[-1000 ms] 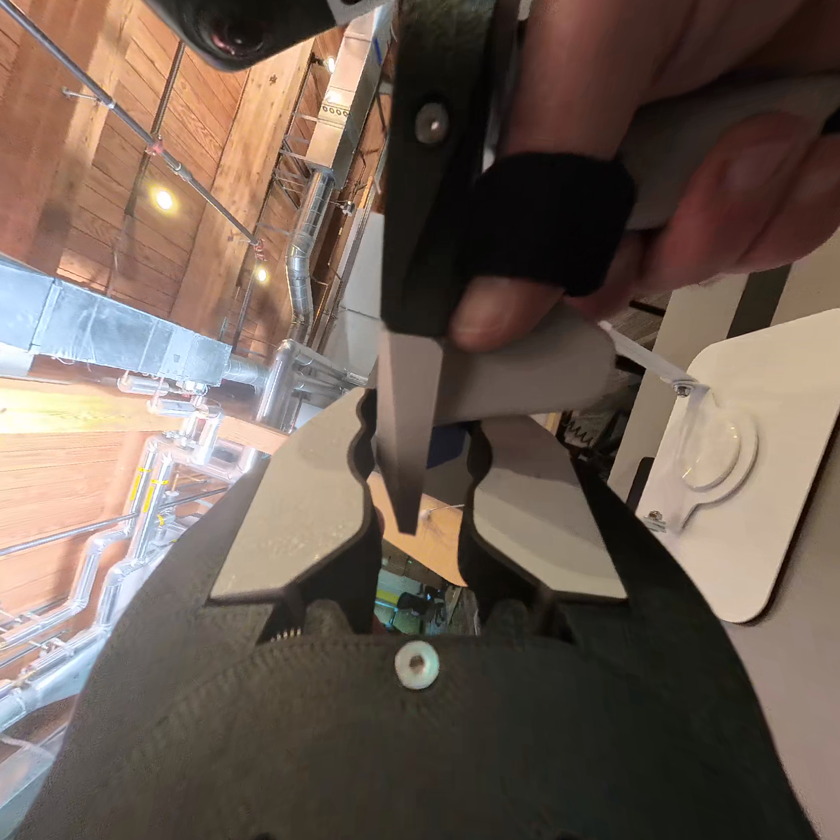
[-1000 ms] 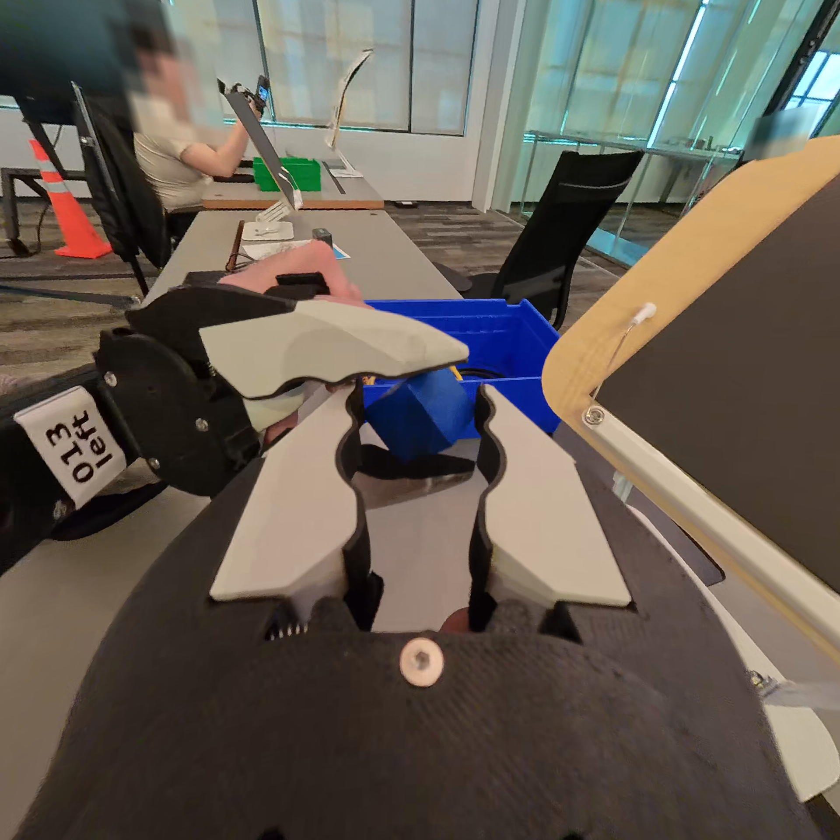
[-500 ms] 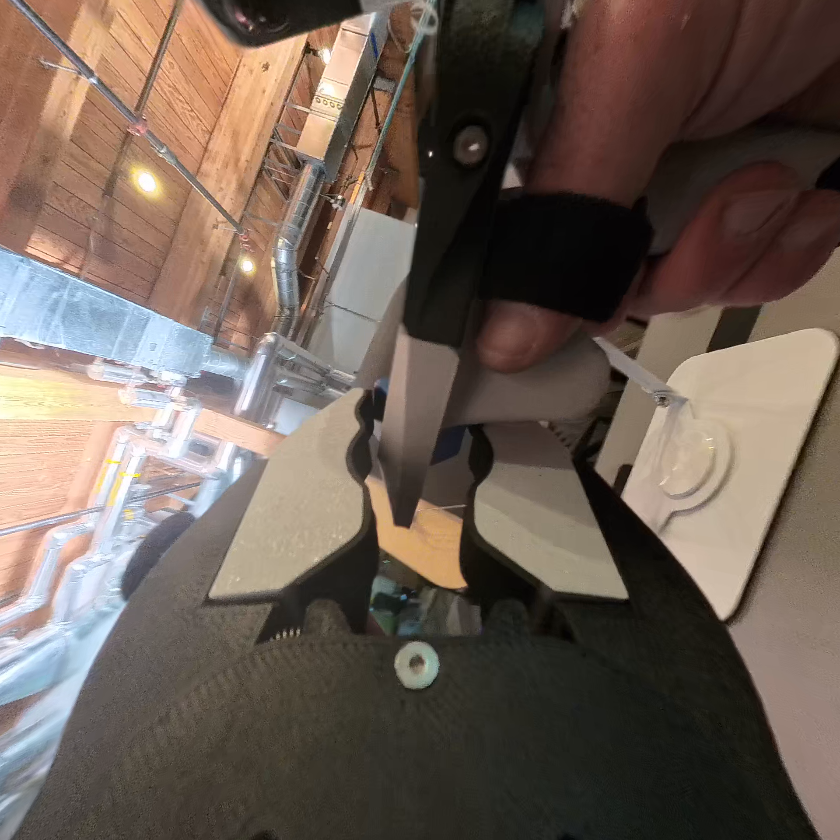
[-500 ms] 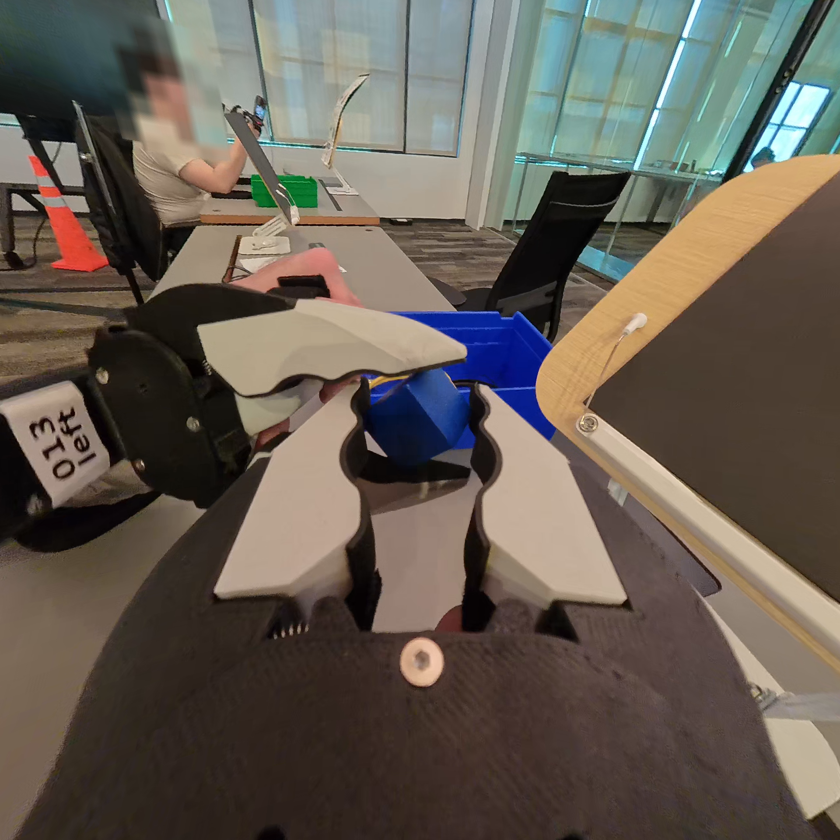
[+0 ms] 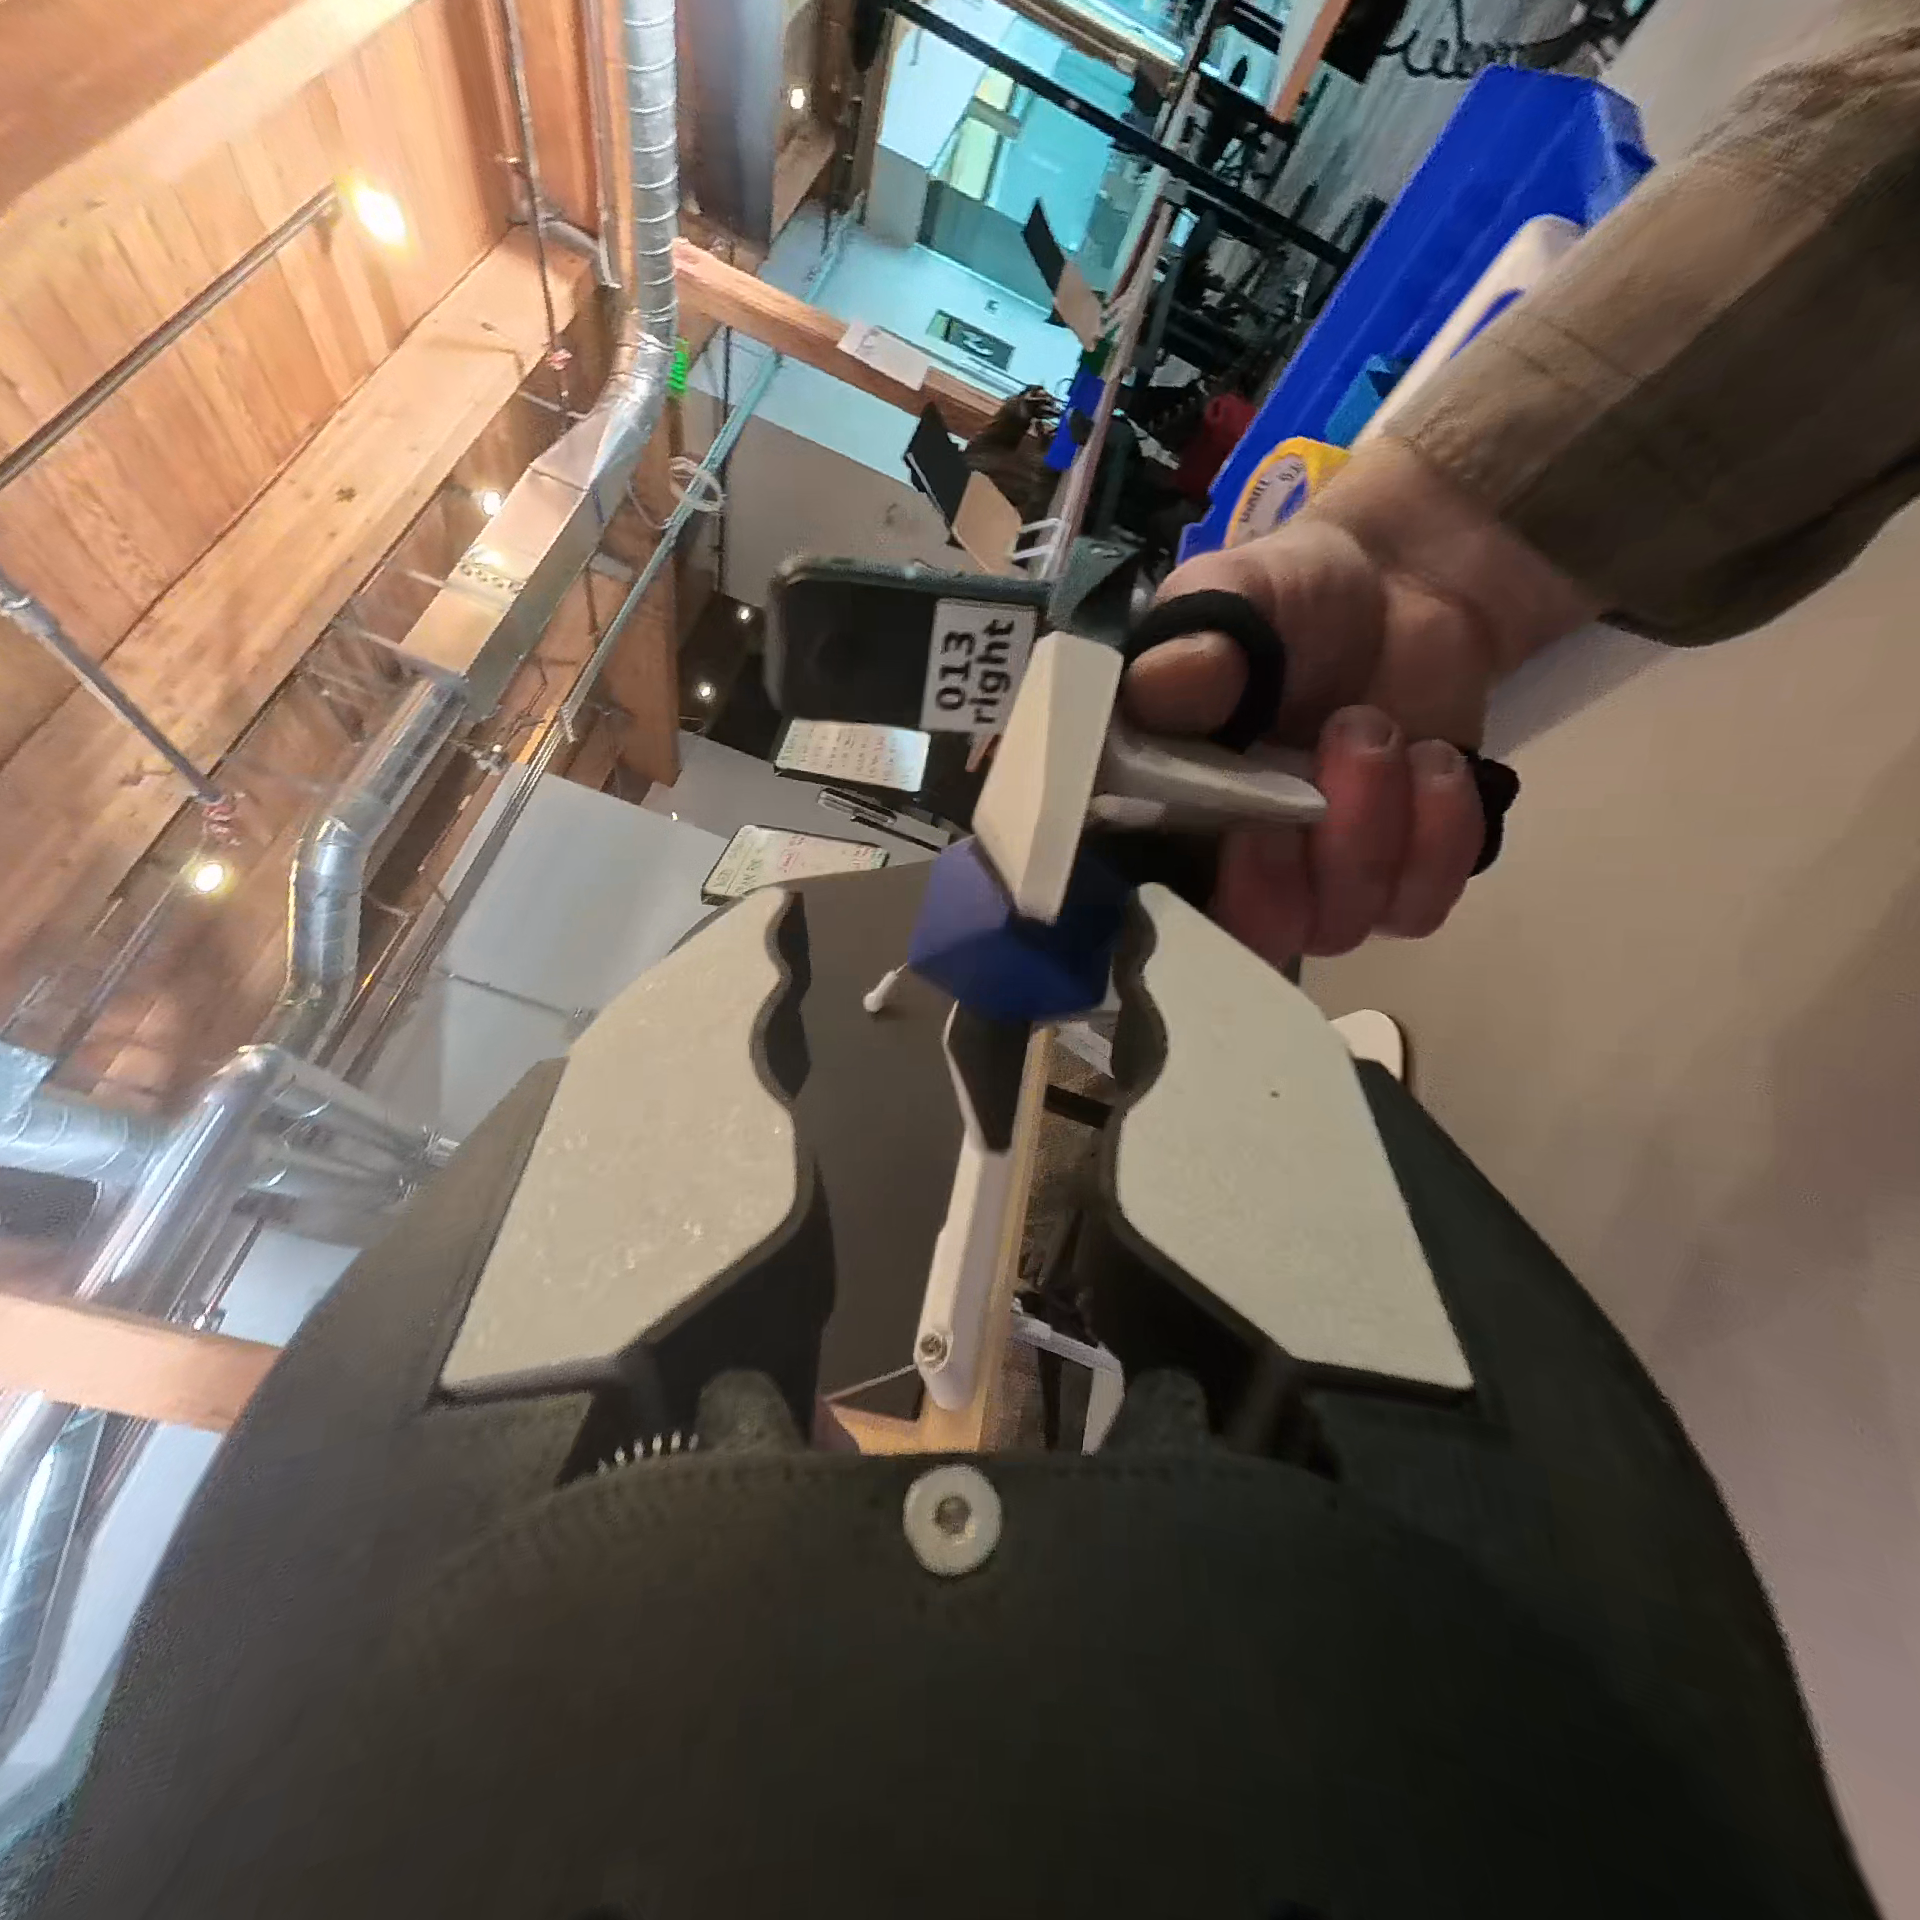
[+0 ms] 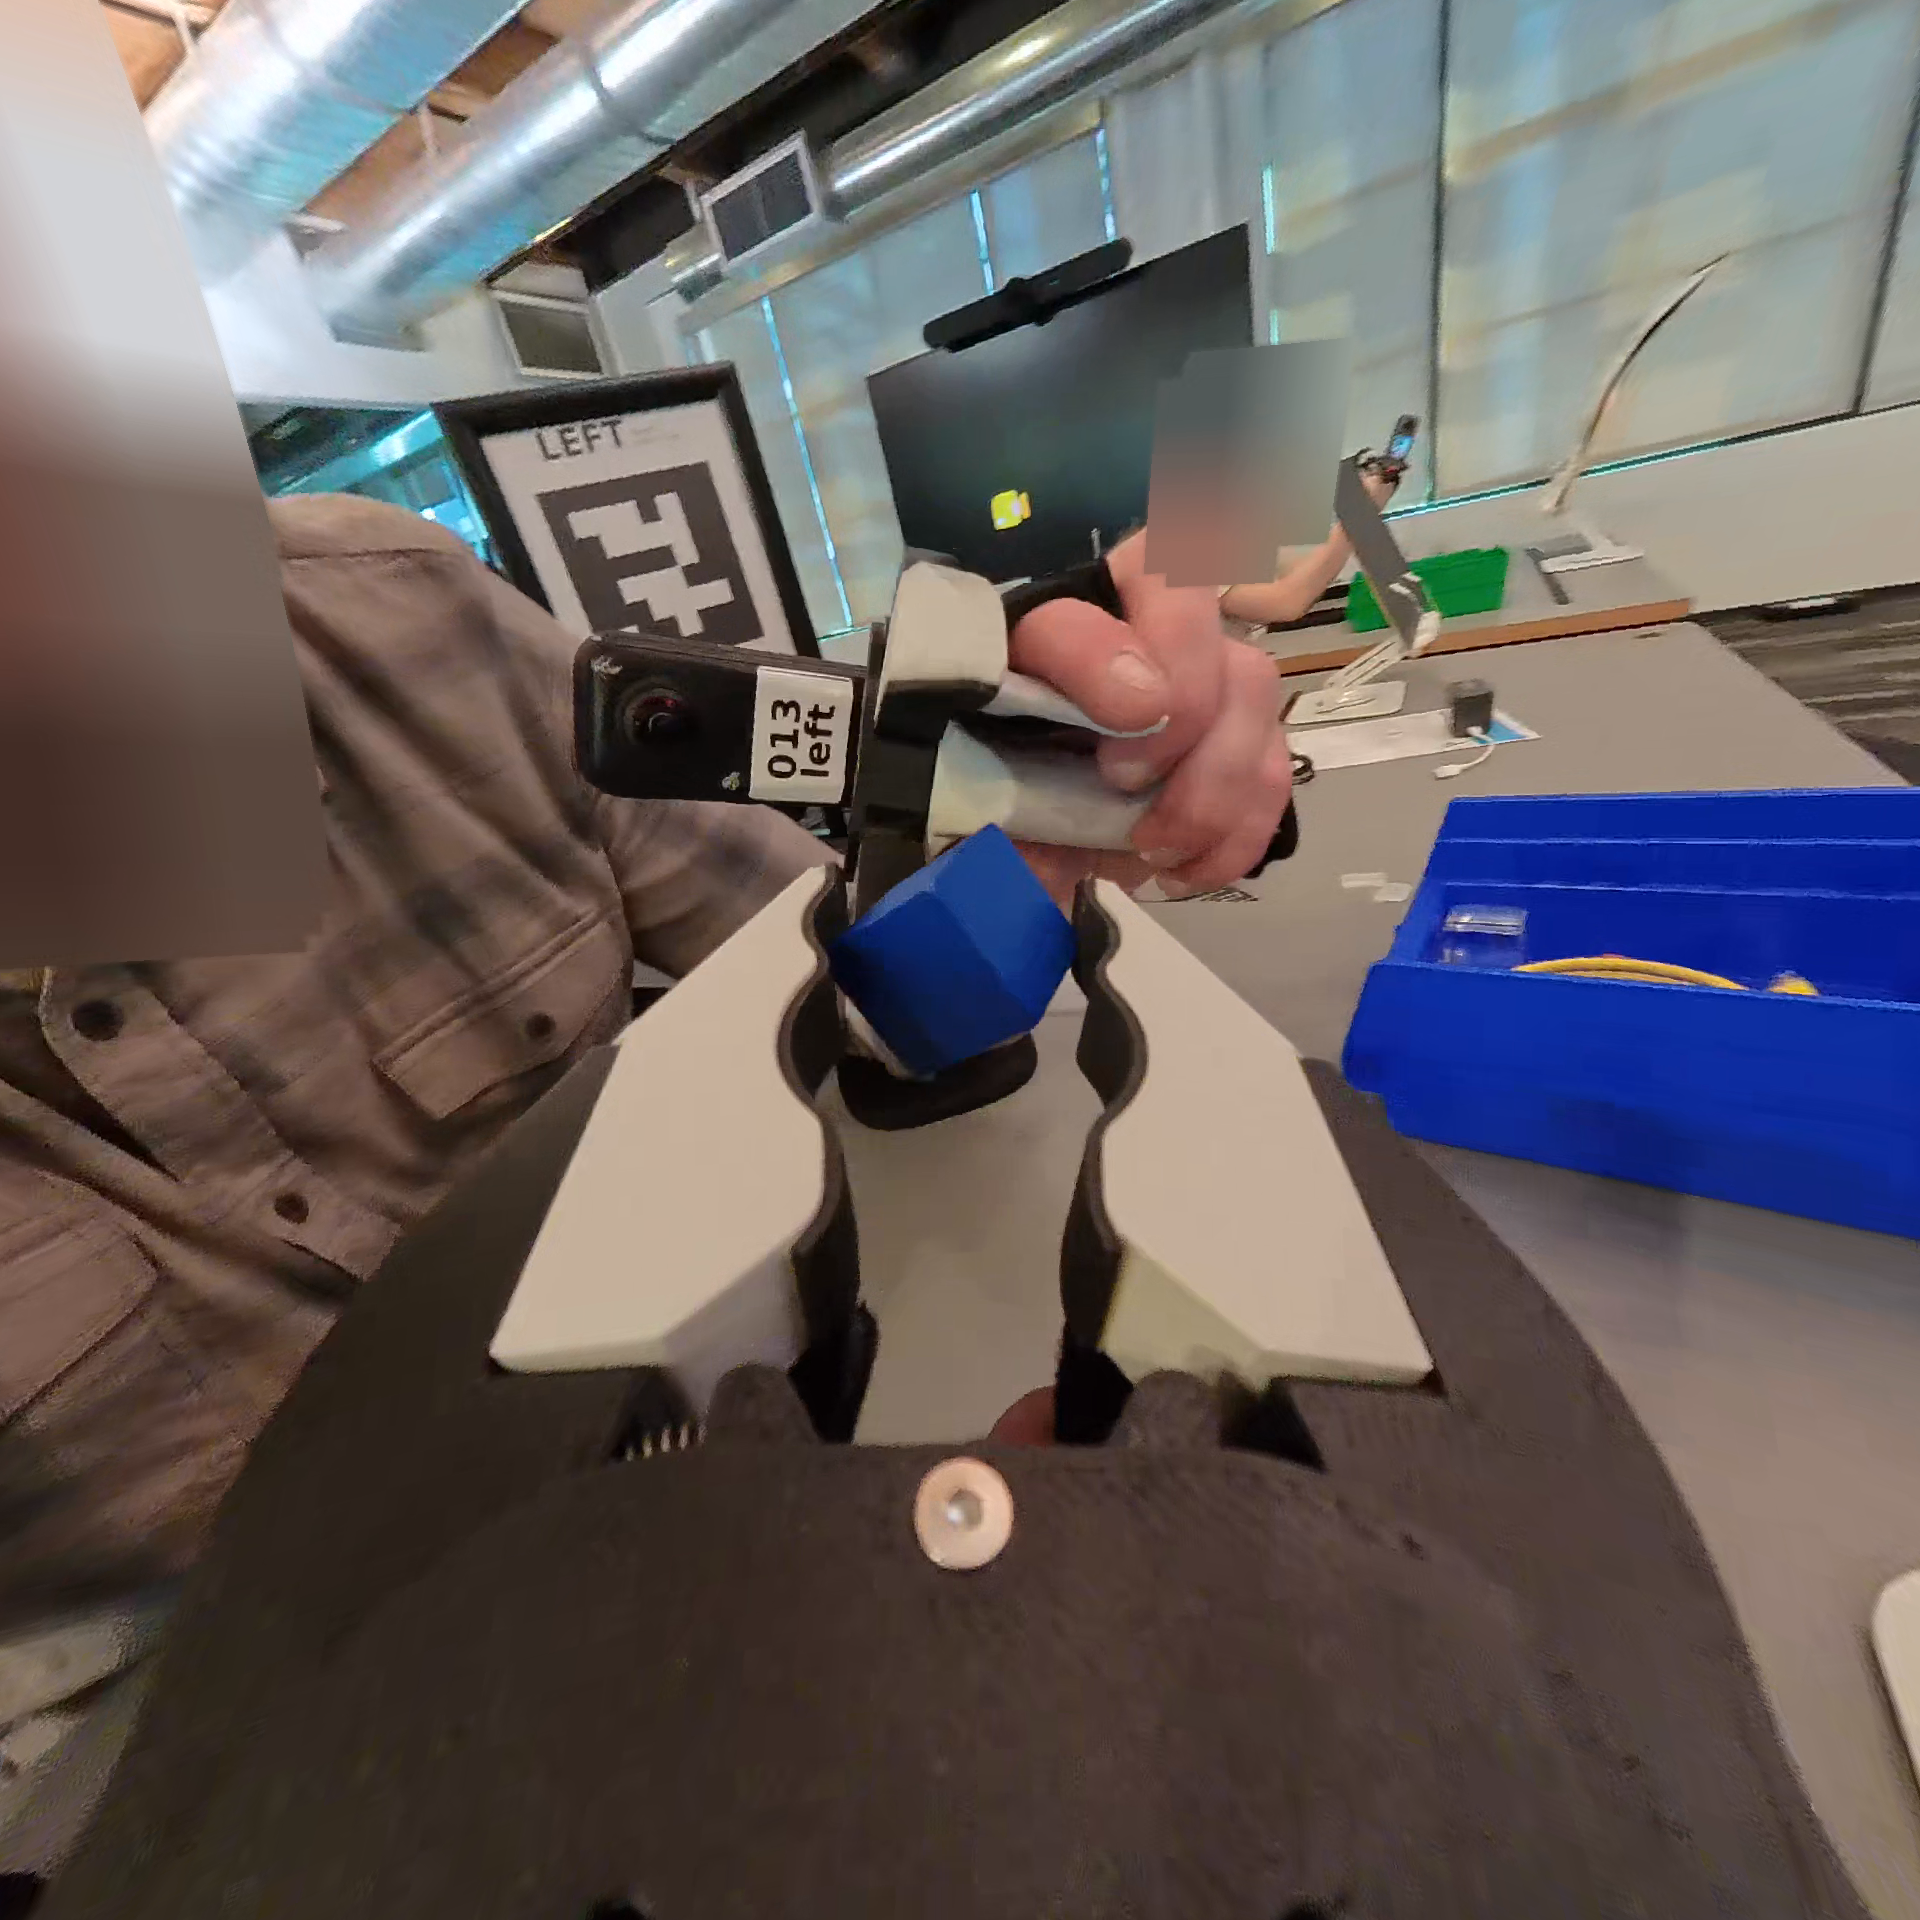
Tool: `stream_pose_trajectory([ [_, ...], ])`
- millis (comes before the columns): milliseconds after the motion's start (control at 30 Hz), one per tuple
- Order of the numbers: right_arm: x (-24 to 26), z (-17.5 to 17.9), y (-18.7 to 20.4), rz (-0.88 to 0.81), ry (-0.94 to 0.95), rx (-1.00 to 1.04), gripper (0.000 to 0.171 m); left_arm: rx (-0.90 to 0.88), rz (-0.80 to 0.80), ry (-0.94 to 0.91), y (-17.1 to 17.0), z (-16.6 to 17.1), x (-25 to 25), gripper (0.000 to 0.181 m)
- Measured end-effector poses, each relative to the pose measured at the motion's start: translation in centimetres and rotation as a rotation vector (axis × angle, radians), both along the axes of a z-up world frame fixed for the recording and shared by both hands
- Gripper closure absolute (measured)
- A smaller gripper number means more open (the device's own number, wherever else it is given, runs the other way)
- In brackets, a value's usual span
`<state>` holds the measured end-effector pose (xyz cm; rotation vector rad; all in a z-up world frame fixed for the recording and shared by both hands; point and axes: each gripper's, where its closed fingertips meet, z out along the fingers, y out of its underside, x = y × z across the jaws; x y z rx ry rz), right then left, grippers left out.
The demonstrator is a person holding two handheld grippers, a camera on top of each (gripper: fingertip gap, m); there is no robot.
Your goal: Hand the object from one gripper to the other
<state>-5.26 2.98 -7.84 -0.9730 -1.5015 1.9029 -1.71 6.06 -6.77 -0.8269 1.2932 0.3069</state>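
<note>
Grey table (image 6: 1621,1340) with blue bin (image 6: 1652,1060) (cable inside), papers (image 6: 1392,740) beyond.

Blue block (image 5: 1003,961) — right hand-held gripper's (image 5: 1039,883) (clamped)

Black claws (image 6: 951,940) with pale grey wavy-edged fingers (image 6: 686,1153), silver screw (image 6: 963,1525), beige plaid sleeve (image 6: 436,727).

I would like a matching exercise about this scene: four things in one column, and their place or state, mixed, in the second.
1. blue block
2. left gripper
3. blue bin
4. yellow cable

A. lies inside the bin
B. open
C. clamped in the right gripper
D. stands on the grey table

Pairs: 1-C, 2-B, 3-D, 4-A
</note>
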Motion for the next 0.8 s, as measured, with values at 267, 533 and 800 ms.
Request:
stream_pose_trajectory([
  [267,0.1,-0.3,-2.2,0.122,0.014,-0.013,0.13,0.029,-0.028,0.076,-0.7,-1.4,1.2,0.141],
  [533,-0.7,-0.2,-0.7,0.023,0.005,-0.028,0.124,0.032,0.05,0.065,0.6,-1.2,0.5,0.142],
  [800,-2.1,-1.6,3.5,-0.331,-0.166,0.186,0.118,0.007,0.319,0.12,4.4,-1.5,-3.4,0.142],
])
